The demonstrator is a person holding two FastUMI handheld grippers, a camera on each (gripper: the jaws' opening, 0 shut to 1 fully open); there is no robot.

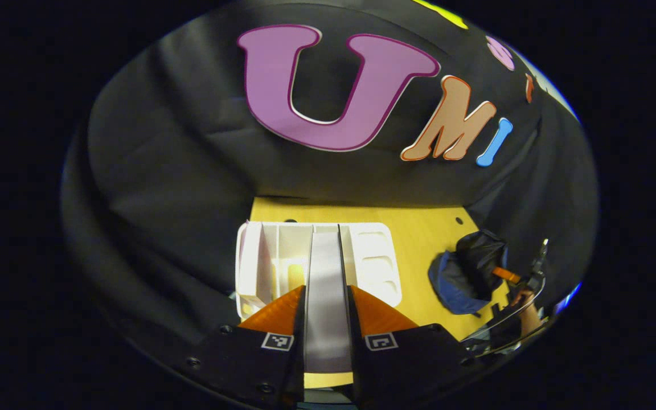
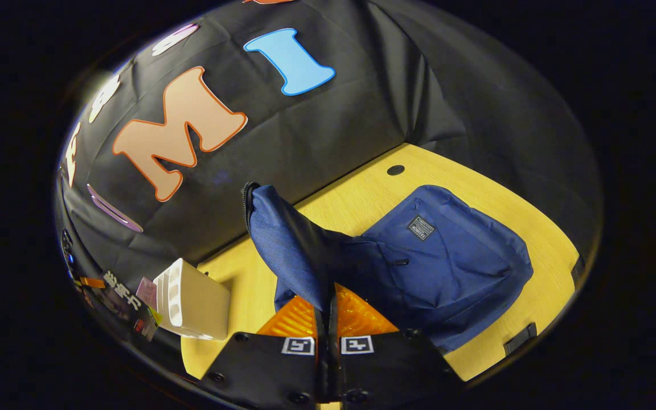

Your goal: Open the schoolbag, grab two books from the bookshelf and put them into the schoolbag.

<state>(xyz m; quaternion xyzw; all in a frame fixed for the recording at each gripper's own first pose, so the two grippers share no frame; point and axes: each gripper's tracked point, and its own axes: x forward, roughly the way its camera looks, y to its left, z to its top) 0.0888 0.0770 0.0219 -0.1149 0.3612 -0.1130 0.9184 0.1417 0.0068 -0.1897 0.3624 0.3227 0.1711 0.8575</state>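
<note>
In the left gripper view my left gripper (image 1: 328, 290) is shut on a thin grey book (image 1: 325, 265), held edge-on and upright over the white bookshelf (image 1: 374, 256). Farther right lies the blue schoolbag (image 1: 463, 279) with the right gripper (image 1: 533, 273) and a hand at it. In the right gripper view my right gripper (image 2: 328, 290) is shut on the bag's flap (image 2: 282, 233) and holds it raised. The rest of the schoolbag (image 2: 447, 262) lies flat on the table. The bookshelf (image 2: 197, 307) stands at the lower left, with a book (image 2: 144, 299) just beside it.
The yellow table (image 1: 425, 228) carries the shelf and the bag; its bare top (image 2: 356, 199) has a small dark hole near the back. Black cloth walls close in right behind the table. A black strap buckle (image 2: 519, 339) lies by the front edge.
</note>
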